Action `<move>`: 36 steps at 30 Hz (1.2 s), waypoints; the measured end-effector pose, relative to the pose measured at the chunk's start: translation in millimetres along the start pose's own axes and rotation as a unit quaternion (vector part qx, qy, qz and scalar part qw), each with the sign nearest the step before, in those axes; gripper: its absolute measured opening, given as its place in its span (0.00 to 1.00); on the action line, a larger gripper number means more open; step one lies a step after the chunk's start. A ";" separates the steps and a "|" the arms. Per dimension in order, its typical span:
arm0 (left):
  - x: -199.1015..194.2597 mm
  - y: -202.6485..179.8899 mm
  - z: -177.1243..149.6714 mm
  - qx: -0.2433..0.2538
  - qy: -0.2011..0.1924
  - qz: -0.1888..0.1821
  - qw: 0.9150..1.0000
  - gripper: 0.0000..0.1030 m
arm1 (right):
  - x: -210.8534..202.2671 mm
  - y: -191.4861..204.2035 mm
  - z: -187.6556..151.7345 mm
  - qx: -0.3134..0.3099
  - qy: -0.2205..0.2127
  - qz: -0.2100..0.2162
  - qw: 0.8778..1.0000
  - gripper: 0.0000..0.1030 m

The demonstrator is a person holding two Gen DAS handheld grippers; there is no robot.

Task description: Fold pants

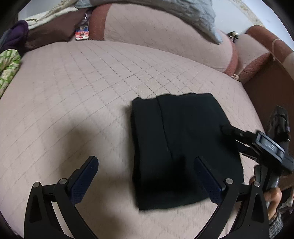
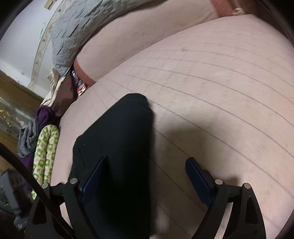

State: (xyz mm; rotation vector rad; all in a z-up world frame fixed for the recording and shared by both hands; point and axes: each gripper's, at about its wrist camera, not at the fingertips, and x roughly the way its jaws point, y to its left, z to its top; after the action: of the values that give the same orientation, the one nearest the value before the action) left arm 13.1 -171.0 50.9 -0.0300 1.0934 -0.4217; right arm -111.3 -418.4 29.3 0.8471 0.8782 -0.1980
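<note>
Pink quilted fabric with a stitched diamond grid covered the sofa seat (image 1: 95,88), and its padded backrest (image 1: 156,31) carried rust-red trim. On the seat lay the black pants (image 1: 176,147), folded into a compact rectangle. A pale grey-blue crumpled blanket (image 1: 193,16) draped the backrest; a green-patterned cloth (image 1: 8,68) and purple garment (image 1: 14,36) sat heaped at one end. Both the left hand-held gripper (image 1: 147,180) and right hand-held gripper (image 2: 145,180) stood spread wide above the pants, gripping nothing.

The right gripper (image 2: 144,177) hung with its jaws spread wide over the quilted pink cover (image 2: 211,103). The folded black pants (image 2: 117,143) lay beneath its left finger (image 2: 92,181), untouched by the pads.
</note>
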 end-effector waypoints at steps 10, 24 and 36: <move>56.4 4.9 36.0 -0.033 0.056 -0.007 0.998 1.00 | 40.3 14.9 34.3 -0.026 0.048 0.063 0.997 0.43; 62.6 -38.5 84.8 0.010 0.045 0.011 0.999 0.81 | 13.6 16.1 52.7 -0.008 -0.012 0.066 0.998 0.17; 63.6 -13.6 80.3 -0.010 0.057 0.001 0.998 0.85 | -7.2 20.9 53.0 -0.036 -0.071 -0.052 0.996 0.46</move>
State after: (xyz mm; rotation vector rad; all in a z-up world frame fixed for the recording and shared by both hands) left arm 103.0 -220.1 37.2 -0.0216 1.2104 -0.4144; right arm -74.3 -444.0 65.0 0.7128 0.7925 -0.3114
